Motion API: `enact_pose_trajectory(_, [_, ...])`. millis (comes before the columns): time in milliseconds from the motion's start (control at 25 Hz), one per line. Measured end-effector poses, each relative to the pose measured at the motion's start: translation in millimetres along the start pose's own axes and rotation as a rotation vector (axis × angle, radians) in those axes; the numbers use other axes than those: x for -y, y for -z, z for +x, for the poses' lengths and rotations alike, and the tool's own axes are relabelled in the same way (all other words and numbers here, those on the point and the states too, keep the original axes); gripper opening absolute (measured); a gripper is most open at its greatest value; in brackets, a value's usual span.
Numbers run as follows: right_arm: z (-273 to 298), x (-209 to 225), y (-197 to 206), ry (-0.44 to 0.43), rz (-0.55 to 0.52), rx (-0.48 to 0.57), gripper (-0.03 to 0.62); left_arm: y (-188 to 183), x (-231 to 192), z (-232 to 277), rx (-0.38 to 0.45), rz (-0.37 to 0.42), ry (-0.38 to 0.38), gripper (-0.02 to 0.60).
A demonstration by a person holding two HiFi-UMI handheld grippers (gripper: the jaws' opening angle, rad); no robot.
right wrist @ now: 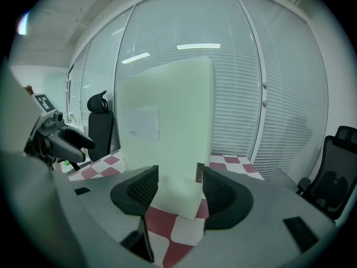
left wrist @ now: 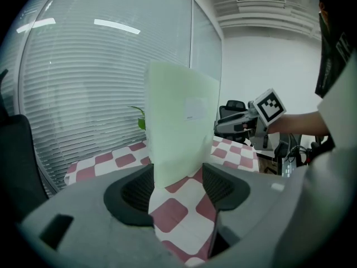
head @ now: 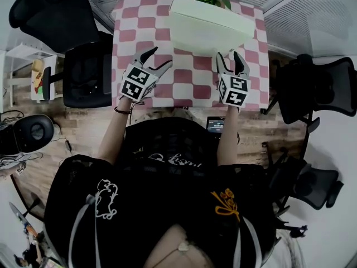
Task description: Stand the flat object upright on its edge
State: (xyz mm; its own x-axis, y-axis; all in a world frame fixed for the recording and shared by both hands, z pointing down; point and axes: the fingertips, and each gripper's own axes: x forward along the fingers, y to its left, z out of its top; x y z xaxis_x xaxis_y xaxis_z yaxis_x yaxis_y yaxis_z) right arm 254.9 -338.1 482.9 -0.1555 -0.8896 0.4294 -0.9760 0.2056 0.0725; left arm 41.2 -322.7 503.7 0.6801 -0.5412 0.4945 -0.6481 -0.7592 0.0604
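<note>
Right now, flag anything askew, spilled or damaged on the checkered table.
Nothing stands out. The pale green board stands upright on the checkered table, one lower corner in the right gripper; no spill or damage shows.

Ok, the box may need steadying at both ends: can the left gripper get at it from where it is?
Probably yes: the left gripper is open, the box stands straight ahead of it, and only bare table lies between.
</note>
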Motion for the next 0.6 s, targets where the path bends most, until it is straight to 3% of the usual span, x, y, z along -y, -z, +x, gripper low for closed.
enact_pose_trajectory(120, [-13.5, -14.8, 1.0, -0.005, 0.006, -0.003, 0.252, 1.6, 1.9, -9.4, 0.017, -0.007, 0.007, 0.219])
enact_pose_trajectory(600, [-62.4, -132.1, 9.9, -0.071, 0.081, 0.008, 0.232, 22.9, 16.1, -65.1, 0.058, 0.019, 0.124, 0.192])
